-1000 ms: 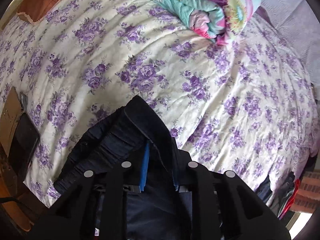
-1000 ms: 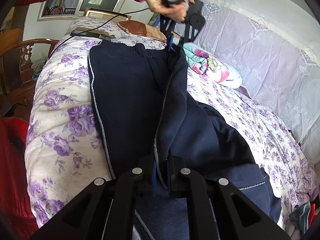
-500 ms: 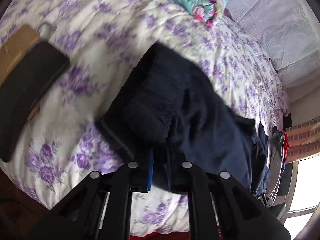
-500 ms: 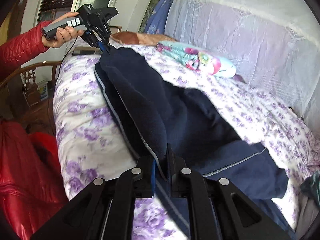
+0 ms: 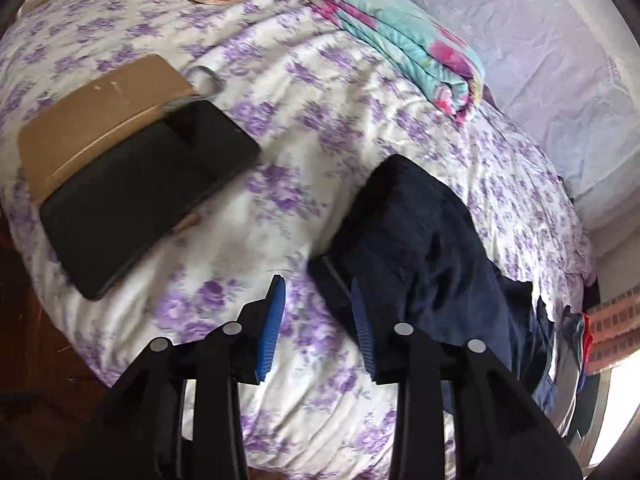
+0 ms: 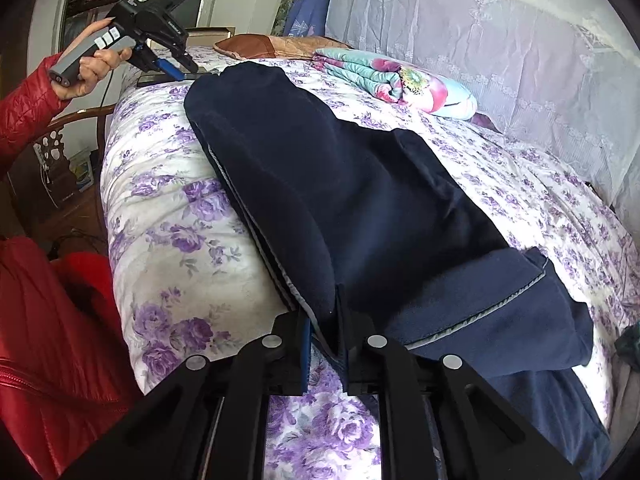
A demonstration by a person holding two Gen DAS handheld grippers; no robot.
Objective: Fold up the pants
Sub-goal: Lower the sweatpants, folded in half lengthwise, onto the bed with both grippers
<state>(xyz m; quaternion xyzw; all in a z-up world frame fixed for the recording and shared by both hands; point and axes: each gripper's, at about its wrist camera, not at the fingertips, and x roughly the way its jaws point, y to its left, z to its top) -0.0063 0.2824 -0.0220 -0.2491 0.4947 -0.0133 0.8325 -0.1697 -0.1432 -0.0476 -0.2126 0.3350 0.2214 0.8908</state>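
Dark navy pants [image 6: 344,192] lie folded lengthwise on the flowered bed and also show in the left wrist view [image 5: 424,240]. My left gripper [image 5: 318,312] is open and empty, just left of the pants' near end; it also shows in the right wrist view [image 6: 188,74], held by a hand beyond the far end of the pants. My right gripper [image 6: 324,328] is shut on the near edge of the pants, with the cloth pinched between its fingers.
A black tablet [image 5: 148,192] lies on a brown board [image 5: 100,116] at the bed's left end. A folded turquoise and pink blanket [image 5: 400,40] lies at the back. A lavender cover [image 6: 500,48] drapes behind the bed. My red sleeve [image 6: 28,92] is at left.
My left gripper has let go of the pants, opened, and drawn back to the left. The pants have dropped flat on the bed. My right gripper still holds its edge.
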